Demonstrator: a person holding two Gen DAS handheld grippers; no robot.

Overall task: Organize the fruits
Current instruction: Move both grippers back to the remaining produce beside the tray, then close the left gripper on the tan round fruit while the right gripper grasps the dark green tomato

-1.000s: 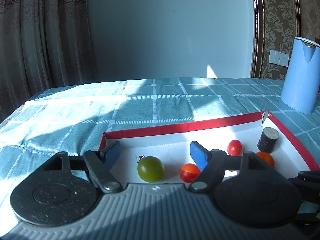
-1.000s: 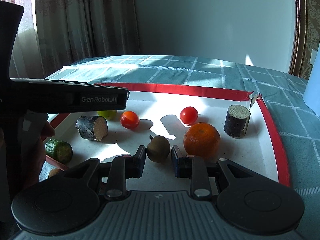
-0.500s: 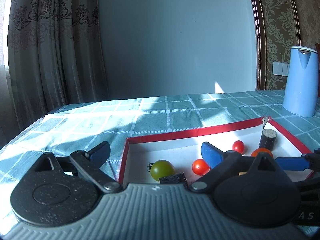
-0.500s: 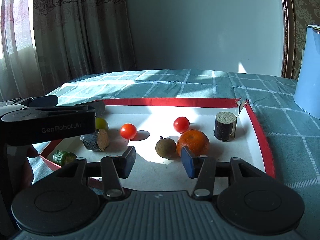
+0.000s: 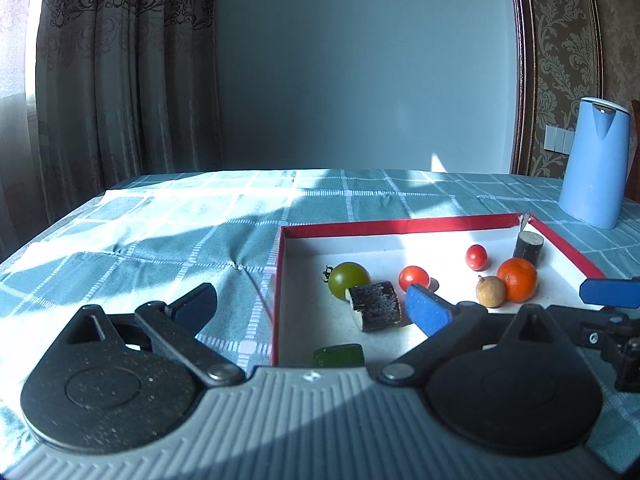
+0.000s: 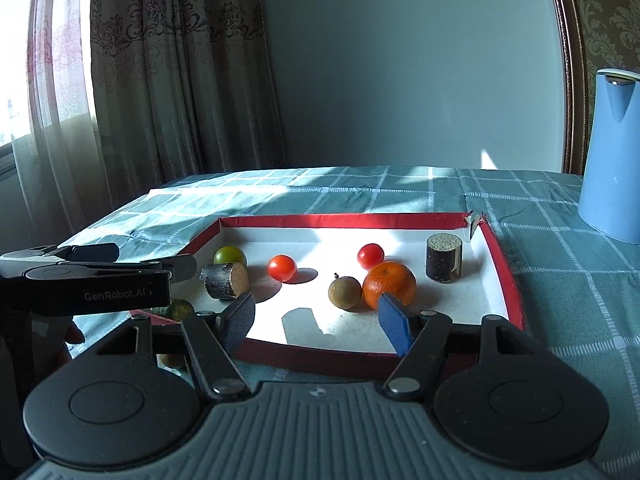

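A white tray with a red rim [image 5: 400, 225] [image 6: 344, 221] lies on the checked tablecloth. In it are a green tomato [image 5: 349, 278] [image 6: 229, 256], two red tomatoes [image 6: 282, 267] [image 6: 370, 256], an orange [image 5: 517, 279] [image 6: 389, 285], a brown longan [image 5: 490, 291] [image 6: 345, 292], two dark cane pieces [image 5: 374, 306] [image 6: 443, 257] and a cucumber piece [image 5: 339, 355]. My left gripper [image 5: 312, 308] is open and empty, straddling the tray's left wall. My right gripper [image 6: 316, 322] is open and empty, above the tray's near rim.
A blue kettle [image 5: 594, 168] [image 6: 612, 156] stands on the tablecloth [image 5: 180, 240] at the far right. Curtains hang at the left behind the table. The left gripper's body [image 6: 86, 282] shows at the left of the right wrist view.
Both grippers have pulled back from the tray and risen. My right gripper opened wide and left the longan lying beside the orange. My left gripper shifted left over the tray's wall.
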